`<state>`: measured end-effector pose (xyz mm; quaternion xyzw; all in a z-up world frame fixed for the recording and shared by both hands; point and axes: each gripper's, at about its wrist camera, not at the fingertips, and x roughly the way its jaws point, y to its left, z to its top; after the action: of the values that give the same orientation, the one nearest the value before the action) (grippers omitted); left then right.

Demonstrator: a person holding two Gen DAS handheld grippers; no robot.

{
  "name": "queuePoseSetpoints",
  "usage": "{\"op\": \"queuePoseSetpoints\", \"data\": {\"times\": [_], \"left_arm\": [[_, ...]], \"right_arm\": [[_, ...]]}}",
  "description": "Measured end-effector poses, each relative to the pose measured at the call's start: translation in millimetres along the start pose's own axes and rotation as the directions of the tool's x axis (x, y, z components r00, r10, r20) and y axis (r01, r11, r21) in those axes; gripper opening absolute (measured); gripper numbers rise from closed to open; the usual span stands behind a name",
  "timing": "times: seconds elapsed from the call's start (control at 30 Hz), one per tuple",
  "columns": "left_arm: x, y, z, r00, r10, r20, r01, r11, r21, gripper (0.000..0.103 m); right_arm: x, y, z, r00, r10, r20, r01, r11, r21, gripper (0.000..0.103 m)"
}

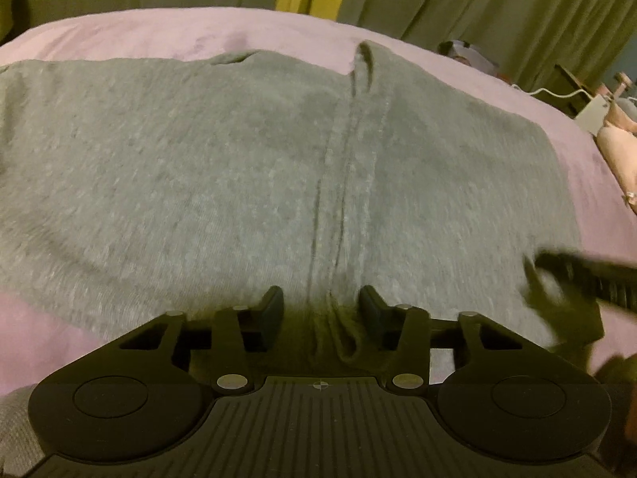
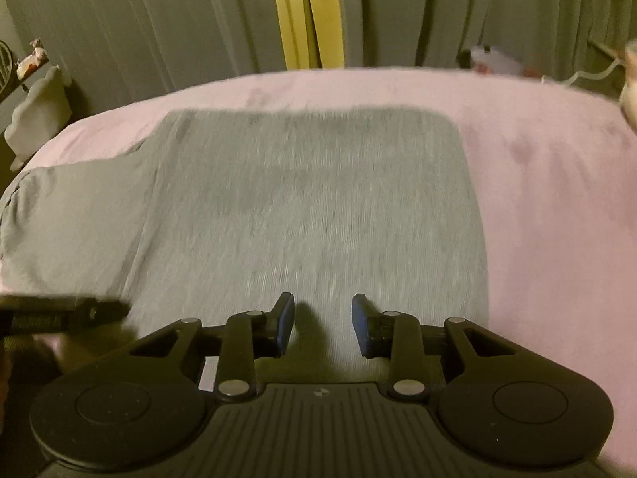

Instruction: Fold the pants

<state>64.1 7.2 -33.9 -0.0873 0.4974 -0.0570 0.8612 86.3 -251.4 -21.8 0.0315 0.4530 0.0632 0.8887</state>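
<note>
Grey pants [image 1: 239, 167] lie flat on a pink bed sheet [image 1: 139, 36], with a seam or fold line running down the middle. My left gripper [image 1: 321, 310] is open, its jaws either side of bunched cloth at the pants' near edge. In the right wrist view the pants [image 2: 310, 207] lie folded, with a lower layer sticking out to the left. My right gripper [image 2: 323, 324] is open and empty above the near edge. The right gripper shows blurred at the right of the left view [image 1: 577, 275]; the left gripper shows at the left of the right view [image 2: 59, 312].
Green curtains [image 2: 119, 20] hang behind the bed, with a yellow strip [image 2: 310, 12] between them. Boxes and a white cable [image 1: 557, 91] sit beyond the bed's right side. A pale shape [image 2: 40, 115] stands off the left side.
</note>
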Motion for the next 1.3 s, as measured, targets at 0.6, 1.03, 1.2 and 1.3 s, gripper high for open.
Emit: {"op": "queuePoseSetpoints", "data": {"times": [0.6, 1.03, 1.2, 1.3], "left_arm": [[-35.2, 101.4, 6.9, 0.901, 0.387, 0.197, -0.268, 0.852, -0.449, 0.072], [-30.6, 117.0, 7.2, 0.91, 0.343, 0.233, -0.167, 0.818, -0.551, 0.074], [-27.2, 117.1, 9.4, 0.916, 0.336, 0.221, -0.172, 0.824, -0.539, 0.075], [-25.8, 120.8, 9.2, 0.918, 0.33, 0.221, -0.161, 0.818, -0.553, 0.076]], "right_arm": [[62.8, 62.4, 67.2, 0.992, 0.111, 0.058, -0.103, 0.986, -0.13, 0.035], [104.1, 107.8, 116.5, 0.992, 0.05, 0.113, -0.033, 0.988, -0.148, 0.035], [109.6, 114.3, 94.7, 0.999, 0.034, 0.033, -0.024, 0.96, -0.278, 0.036], [77.5, 99.9, 82.0, 0.988, 0.153, 0.023, -0.148, 0.978, -0.143, 0.036]]}}
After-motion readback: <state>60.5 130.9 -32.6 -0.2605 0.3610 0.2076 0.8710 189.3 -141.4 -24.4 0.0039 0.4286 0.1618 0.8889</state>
